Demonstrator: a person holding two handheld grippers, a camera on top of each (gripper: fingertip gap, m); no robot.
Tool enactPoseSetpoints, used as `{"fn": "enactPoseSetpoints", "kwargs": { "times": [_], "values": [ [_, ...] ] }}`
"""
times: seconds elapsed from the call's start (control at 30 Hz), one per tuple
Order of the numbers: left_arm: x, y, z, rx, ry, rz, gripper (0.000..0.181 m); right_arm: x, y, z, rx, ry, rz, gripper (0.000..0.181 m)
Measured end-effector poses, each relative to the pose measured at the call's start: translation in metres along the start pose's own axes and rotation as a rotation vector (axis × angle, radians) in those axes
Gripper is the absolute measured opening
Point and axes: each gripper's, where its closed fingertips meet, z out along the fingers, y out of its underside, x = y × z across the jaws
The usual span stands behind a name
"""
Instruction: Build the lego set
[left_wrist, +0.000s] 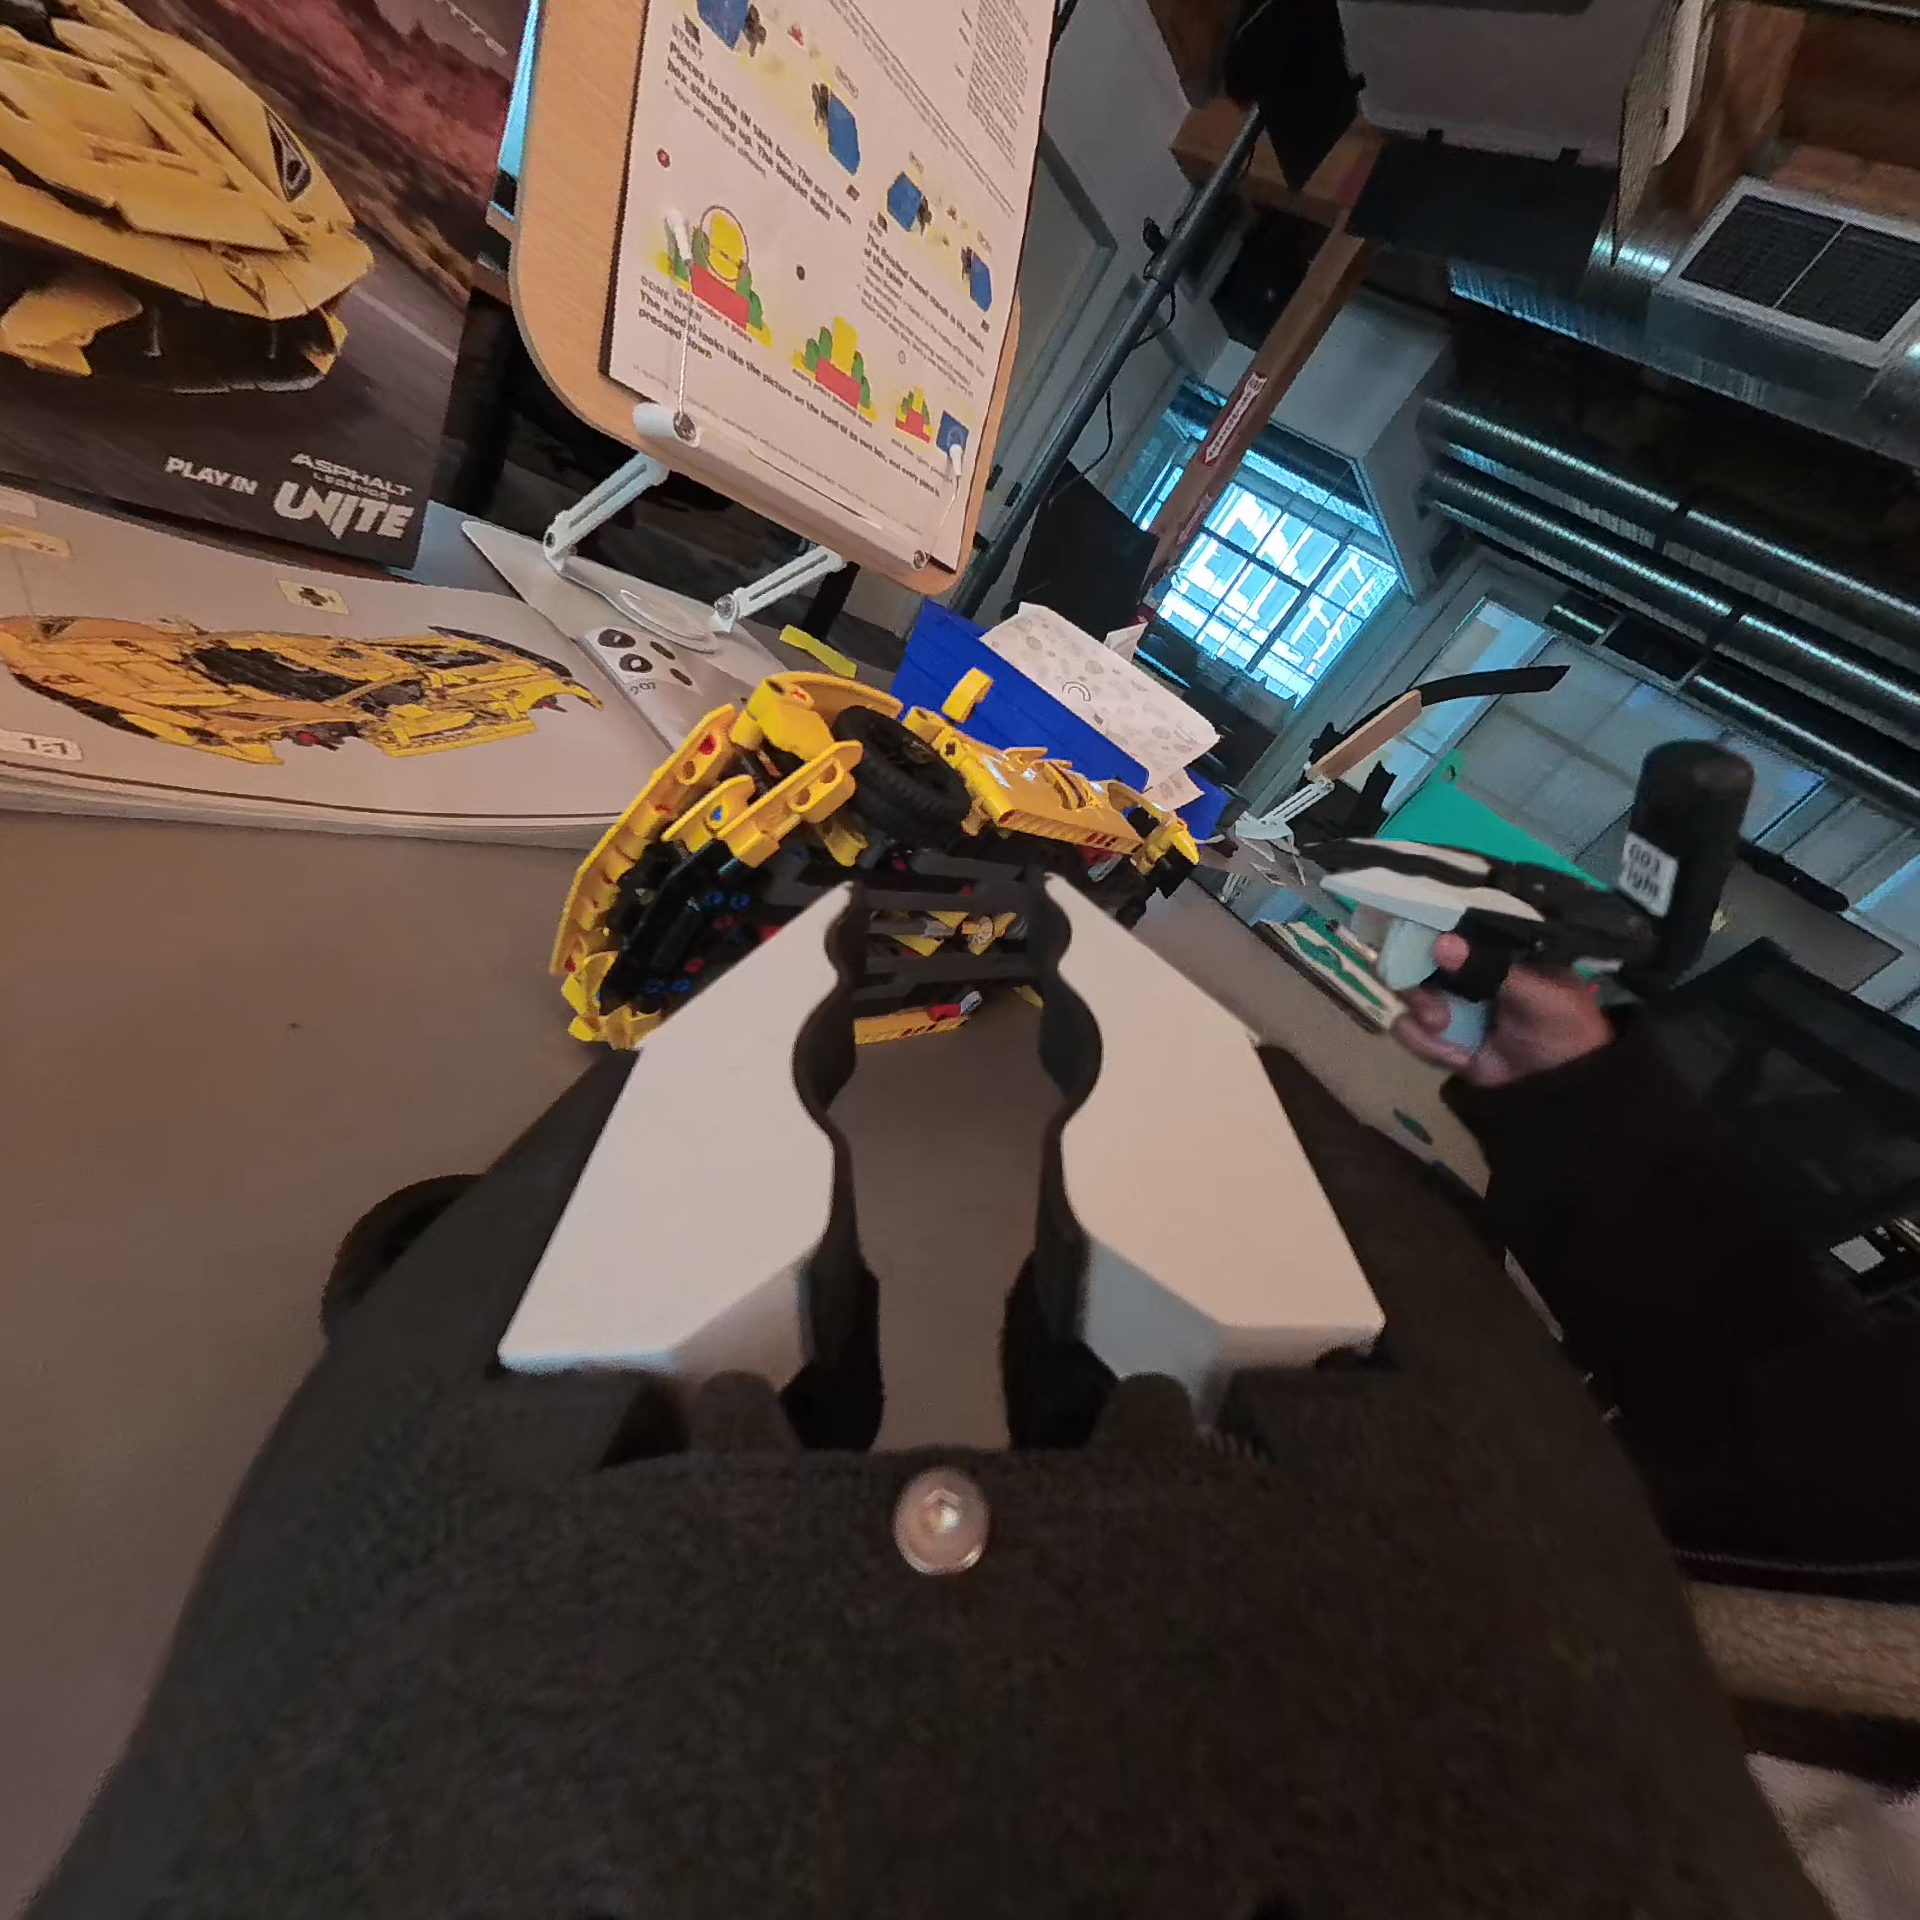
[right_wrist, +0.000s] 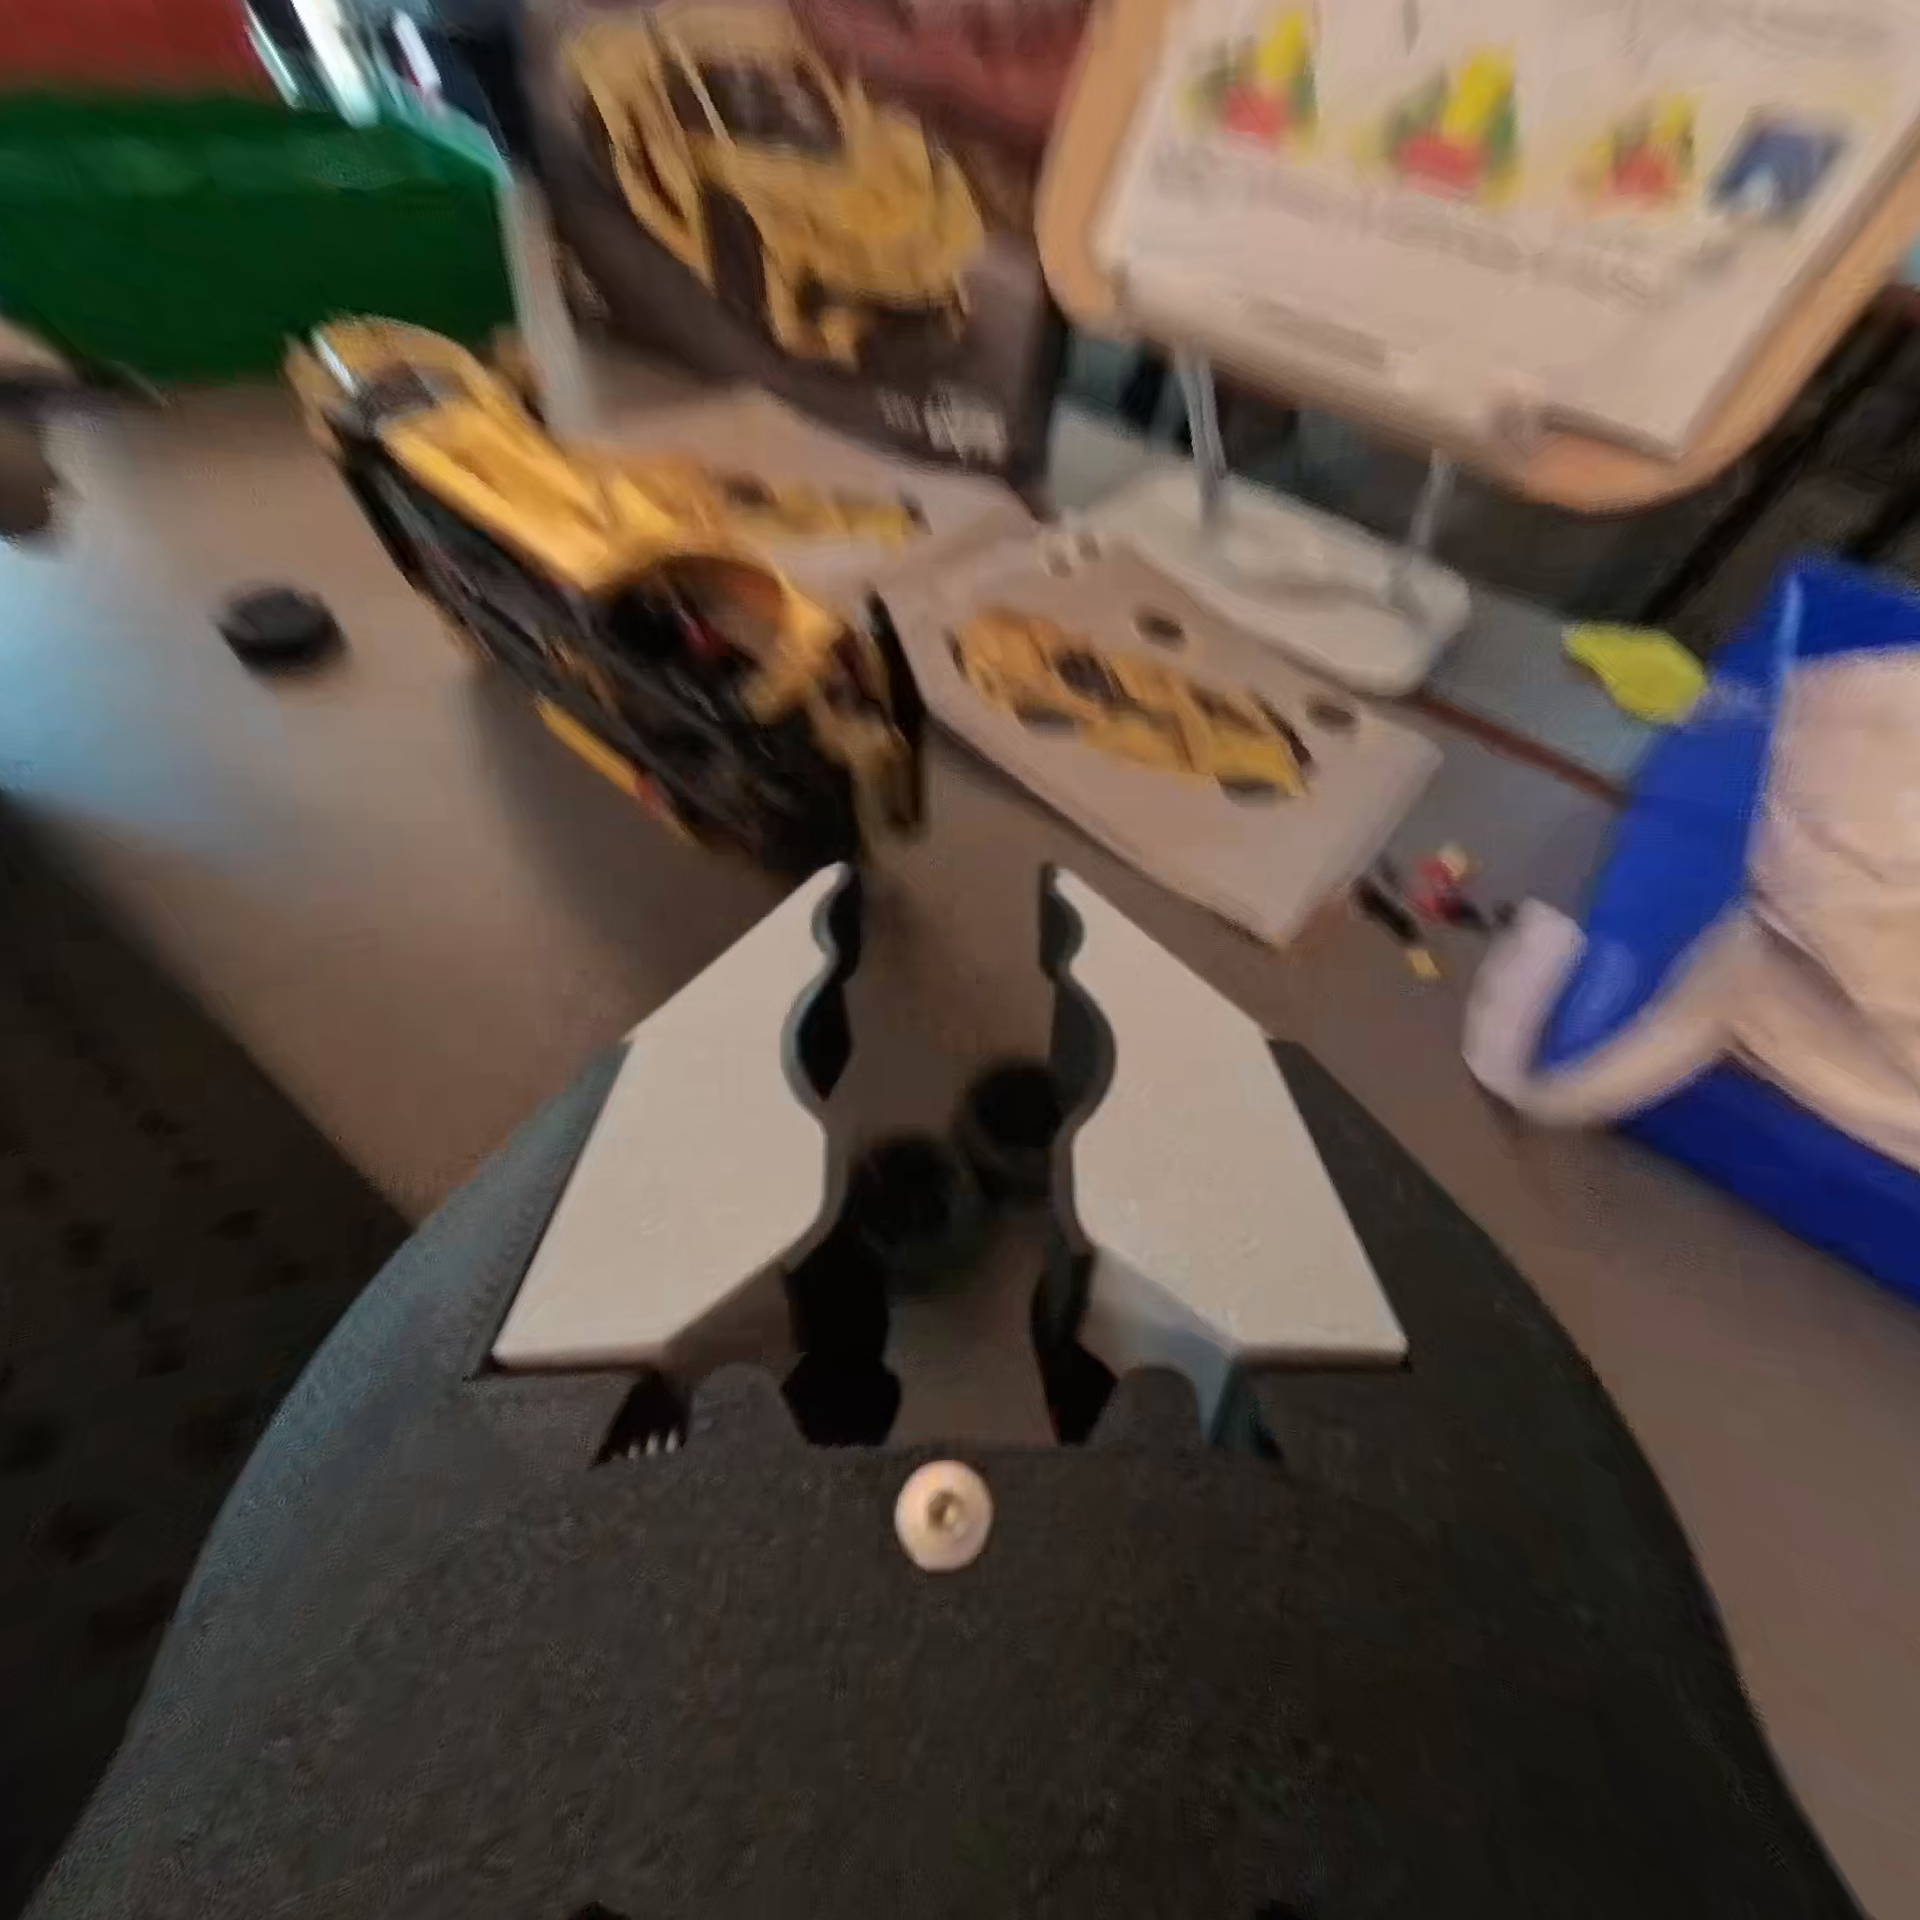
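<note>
Nearest the lens, the left gripper (left_wrist: 940, 925) shows white wedge-shaped fingers (left_wrist: 717, 1122) with black scalloped pads; its jaws are clenched on the dark underside frame of the yellow-and-black brick-built car model (left_wrist: 831, 831). The model is tilted on its side above the grey counter (left_wrist: 260, 1039), apparently so that its underside and a wheel arch are accessible for fitting. Behind it lie the open white instruction booklet (left_wrist: 312, 675), the dark product box with a yellow car picture (left_wrist: 208, 260) and the wooden stand carrying a printed sheet (left_wrist: 790, 260); the blue bin of paper bags (left_wrist: 1039, 707) stands just beyond the model.

The right gripper (right_wrist: 951, 904), held level in a hand (left_wrist: 1507, 1018) to the model's right, is well apart from it. Its jaws are released and empty. Two small black round parts (right_wrist: 956, 1164) lie on the counter below them, probably the next pick. The right wrist view is motion-blurred.
</note>
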Motion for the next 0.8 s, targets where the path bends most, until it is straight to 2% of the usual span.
{"fn": "enactPoseSetpoints", "kwargs": {
  "times": [0.03, 0.1, 0.17, 0.23, 0.33, 0.4, 0.57, 0.67, 0.73, 0.8],
  "values": [
    [0.0, 0.002, 0.001, -0.013, 0.002, 0.004, 0.031, 0.013, 0.019, -0.01, -0.118, 0.008, -0.014, 0.039],
    [0.002, 0.005, 0.004, -0.036, 0.008, 0.012, 0.031, 0.016, 0.054, -0.028, -0.293, -0.056, -0.023, 0.043],
    [0.004, 0.007, 0.005, -0.042, 0.011, 0.022, 0.031, 0.002, 0.067, -0.034, -0.323, -0.156, 0.023, 0.048],
    [0.003, 0.008, 0.006, -0.046, 0.013, 0.016, 0.031, -0.008, 0.076, -0.024, -0.343, -0.185, 0.033, 0.049],
    [0.002, 0.007, 0.005, -0.039, 0.018, -0.009, 0.031, -0.021, 0.105, -0.004, -0.482, -0.202, 0.003, 0.057],
    [0.001, 0.005, 0.004, -0.03, 0.014, -0.014, 0.031, -0.023, 0.116, 0.005, -0.522, -0.199, 0.004, 0.061],
    [0.006, 0.011, 0.008, -0.069, 0.016, 0.03, 0.031, -0.016, 0.126, 0.021, -0.535, -0.142, -0.004, 0.045],
    [0.019, 0.015, 0.012, -0.089, 0.042, 0.139, 0.031, -0.03, 0.115, 0.017, -0.49, -0.258, 0.077, 0.044],
    [0.043, 0.017, 0.02, -0.064, 0.128, 0.308, 0.031, -0.054, 0.077, 0.011, -0.305, -0.462, 0.259, 0.044],
    [0.09, 0.025, 0.028, -0.001, 0.32, 0.541, 0.032, -0.084, 0.027, -0.006, -0.097, -0.757, 0.482, 0.043]
  ]
}}
